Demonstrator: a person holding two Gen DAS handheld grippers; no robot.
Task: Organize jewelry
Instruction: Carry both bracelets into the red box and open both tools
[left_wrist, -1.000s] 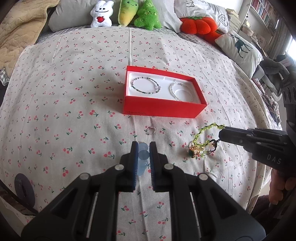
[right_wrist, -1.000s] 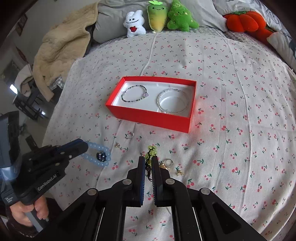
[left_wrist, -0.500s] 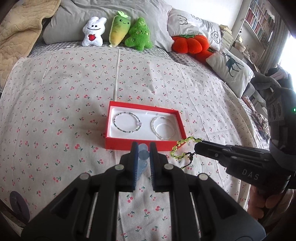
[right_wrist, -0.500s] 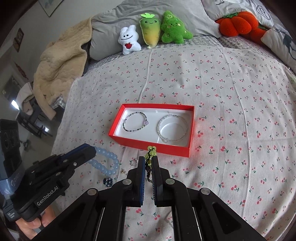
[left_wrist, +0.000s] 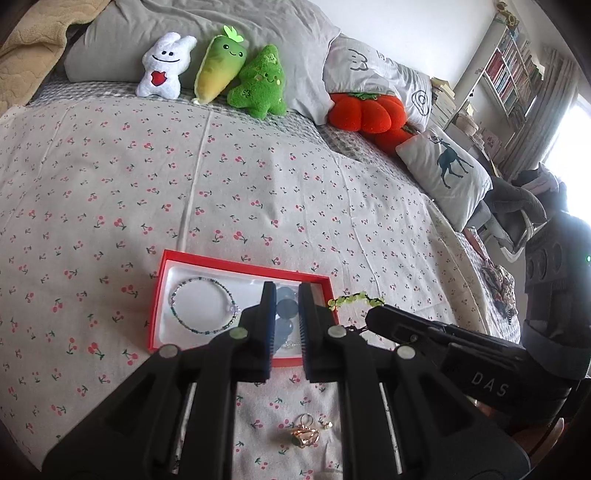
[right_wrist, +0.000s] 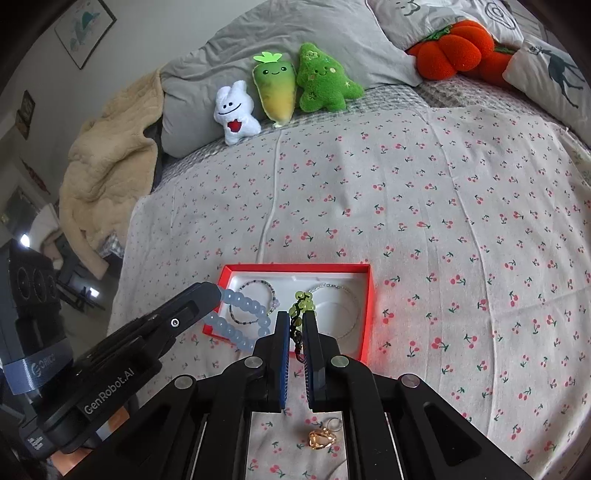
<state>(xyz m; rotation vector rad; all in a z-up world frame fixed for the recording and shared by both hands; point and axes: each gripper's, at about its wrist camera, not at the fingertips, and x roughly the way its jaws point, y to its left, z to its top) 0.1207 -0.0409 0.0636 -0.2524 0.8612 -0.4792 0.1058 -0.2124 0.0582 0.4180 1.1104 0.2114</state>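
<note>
Left wrist view shows the left gripper clenched on a blue bead bracelet, held over the right half of the red box on the bed. The right wrist view shows that bracelet as a long loop hanging from the left gripper's tip, its long axis running across the box's near left corner toward the right gripper. That gripper is clamped on the dark cord of a green bead bracelet; the beads stand up past its fingertips, pointing away toward the pillows, above the middle of the box.

Two bracelets already lie flat in the box: a dark bead bracelet on the left and a silver bracelet on the right. So the task looks roughly half done. The two carried bracelets are not yet set down, and a gold pendant with a small ring beside it lies on the sheet nearer than the box, waiting to be collected.
</note>
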